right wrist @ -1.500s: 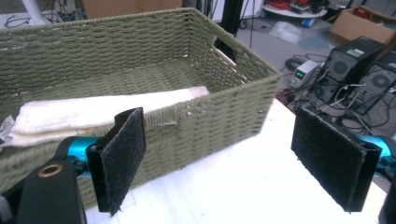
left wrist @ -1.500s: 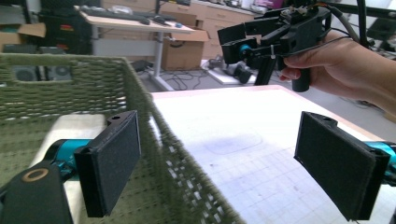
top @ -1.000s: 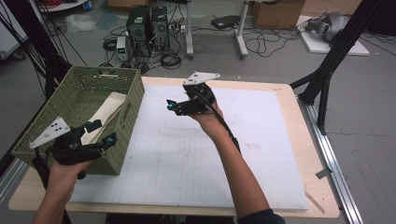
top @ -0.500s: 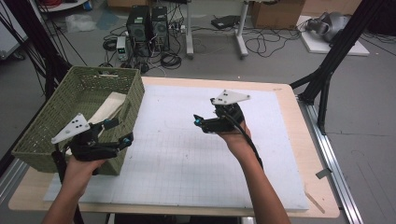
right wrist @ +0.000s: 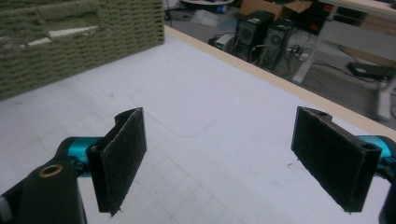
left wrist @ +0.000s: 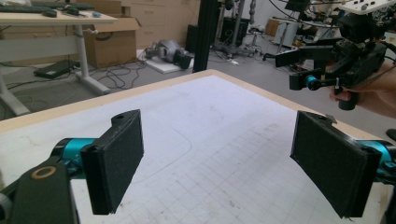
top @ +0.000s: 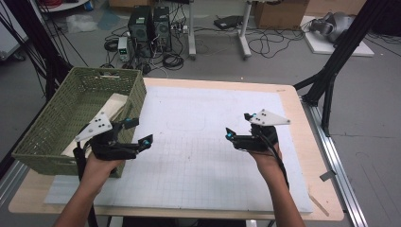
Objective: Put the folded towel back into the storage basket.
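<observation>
The right tongs (top: 236, 132) have drawn back toward the lower right, the left tongs (top: 139, 132) sit lower left beside the basket (top: 56, 127); both gape, holding nothing.

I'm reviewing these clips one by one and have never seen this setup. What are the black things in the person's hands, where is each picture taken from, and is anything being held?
There is no robot here: a person holds a hand-held grasping tool in each hand. The high view looks down from above the person's side of the table. In it, the left tool hovers beside the green woven basket, and the right tool hovers over the white grid mat.

The other two pictures come from cameras riding on the tools themselves. Each looks along its own two black padded jaws, which stand wide apart with only mat between them, so both are open and hold nothing. The left gripper view also shows the other hand's tool farther off.

A pale, flat thing lies in the basket; I cannot tell what it is.
</observation>
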Tool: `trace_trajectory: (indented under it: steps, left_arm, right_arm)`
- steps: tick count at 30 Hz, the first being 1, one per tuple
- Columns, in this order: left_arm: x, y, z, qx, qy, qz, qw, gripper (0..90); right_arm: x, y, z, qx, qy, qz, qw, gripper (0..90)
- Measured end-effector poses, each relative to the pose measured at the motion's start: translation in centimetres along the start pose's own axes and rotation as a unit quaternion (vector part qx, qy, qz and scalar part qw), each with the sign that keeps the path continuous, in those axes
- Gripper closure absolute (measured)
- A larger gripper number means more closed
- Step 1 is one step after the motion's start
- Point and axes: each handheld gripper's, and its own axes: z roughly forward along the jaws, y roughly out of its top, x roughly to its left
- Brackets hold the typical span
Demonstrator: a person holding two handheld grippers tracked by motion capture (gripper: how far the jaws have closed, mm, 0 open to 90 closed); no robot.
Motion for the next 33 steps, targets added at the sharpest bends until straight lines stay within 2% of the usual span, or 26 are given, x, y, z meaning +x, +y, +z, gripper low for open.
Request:
trace_trajectory:
  steps: [8,16,24,33]
  left_arm:
    - [-0.9,-0.9,2.0,-0.005,-0.022,0.011,0.9997,17.2]
    - [-1.1,-2.1,3.3,0.001,-0.028,0.022,0.9994,17.2]
    - [-1.7,-4.8,5.1,0.019,-0.037,0.029,0.9987,17.2]
    - [-1.5,-6.9,5.6,0.035,-0.029,0.026,0.9986,17.2]
  right_arm:
    - [-1.1,-3.3,-2.4,-0.003,-0.030,0.022,0.9993,16.9]
    - [-1.4,-5.7,-4.0,-0.007,-0.051,0.030,0.9982,16.9]
    - [-1.4,-8.3,-4.3,0.008,-0.059,0.041,0.9974,16.9]
    - [-1.9,-10.4,-4.2,0.012,-0.065,0.056,0.9962,16.9]
